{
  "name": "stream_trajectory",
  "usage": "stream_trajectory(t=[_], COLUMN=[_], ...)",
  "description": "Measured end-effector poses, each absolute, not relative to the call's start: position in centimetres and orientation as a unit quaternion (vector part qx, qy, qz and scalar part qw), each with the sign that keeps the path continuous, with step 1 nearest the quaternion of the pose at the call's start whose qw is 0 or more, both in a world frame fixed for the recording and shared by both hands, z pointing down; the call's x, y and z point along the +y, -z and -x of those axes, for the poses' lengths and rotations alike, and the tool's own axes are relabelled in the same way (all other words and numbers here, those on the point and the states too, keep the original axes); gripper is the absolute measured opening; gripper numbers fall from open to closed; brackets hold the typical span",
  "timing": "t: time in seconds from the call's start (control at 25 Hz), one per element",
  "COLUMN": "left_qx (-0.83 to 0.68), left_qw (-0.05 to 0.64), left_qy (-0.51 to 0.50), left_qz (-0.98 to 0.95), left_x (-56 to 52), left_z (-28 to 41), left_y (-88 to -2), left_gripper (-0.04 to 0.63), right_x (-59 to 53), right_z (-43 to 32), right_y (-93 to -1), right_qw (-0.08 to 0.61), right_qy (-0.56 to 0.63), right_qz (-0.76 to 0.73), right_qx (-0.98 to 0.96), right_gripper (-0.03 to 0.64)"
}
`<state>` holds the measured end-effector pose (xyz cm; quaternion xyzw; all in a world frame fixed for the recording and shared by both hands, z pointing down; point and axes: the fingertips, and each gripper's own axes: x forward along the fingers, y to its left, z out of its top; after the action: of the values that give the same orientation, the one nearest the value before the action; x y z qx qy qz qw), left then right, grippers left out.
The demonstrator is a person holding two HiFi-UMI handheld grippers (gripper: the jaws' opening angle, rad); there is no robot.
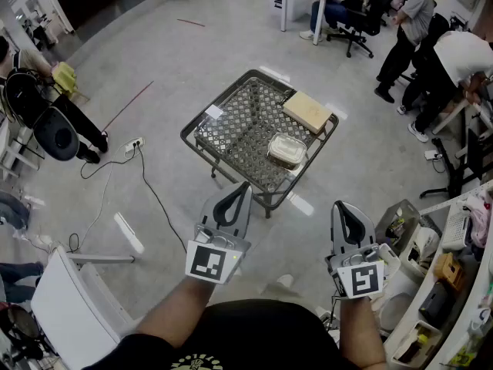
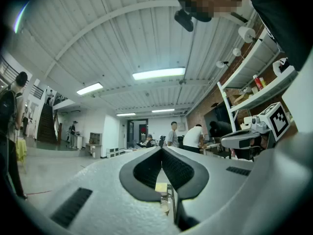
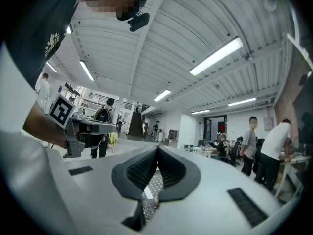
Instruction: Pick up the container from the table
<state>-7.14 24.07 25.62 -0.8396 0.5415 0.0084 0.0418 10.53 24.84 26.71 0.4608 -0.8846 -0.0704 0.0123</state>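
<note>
Grey office floor, mesh tabletop at frame centre, container on its right side, box just above, left gripper and right gripper at lower frame, apart from tabletop, fingers together, empty.

- Two tools: the left tool and the right tool.
- One wire-mesh counter.
- One metal container on it.
- One wooden block.
- One small white card.
- One power strip on the floor.
</note>
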Motion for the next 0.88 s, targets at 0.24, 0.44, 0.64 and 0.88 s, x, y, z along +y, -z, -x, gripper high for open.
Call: stream_trajectory(t=[0.24, 0.44, 0.64, 0.88], left_qx=[0.543, 0.550, 0.560, 0.569], left_qw=[0.036, 0.032, 0.034, 0.040], left_qy=[-0.012, -0.016, -0.014, -0.008], left_qz=[0.839, 0.834, 0.828, 0.821], left_x=[24.1, 24.1, 24.0, 24.4], left_z=[6.2, 5.8, 5.3, 3.8], left_y=[-25.7, -25.8, -25.8, -26.0], left_gripper=[0.009, 0.009, 0.009, 0.009], right_x=[24.7, 24.5, 24.5, 24.5], right_z=[-11.7, -12.5, -13.3, -14.7], right_y=[-27.2, -27.3, -27.3, -27.7], right_qw=[0.019, 0.014, 0.011, 0.007], right_qy=[0.060, 0.061, 0.062, 0.059], right_qz=[-0.465, -0.466, -0.459, -0.447], right_qx=[-0.883, -0.883, -0.886, -0.893], right_gripper=[0.011, 0.011, 0.011, 0.011])
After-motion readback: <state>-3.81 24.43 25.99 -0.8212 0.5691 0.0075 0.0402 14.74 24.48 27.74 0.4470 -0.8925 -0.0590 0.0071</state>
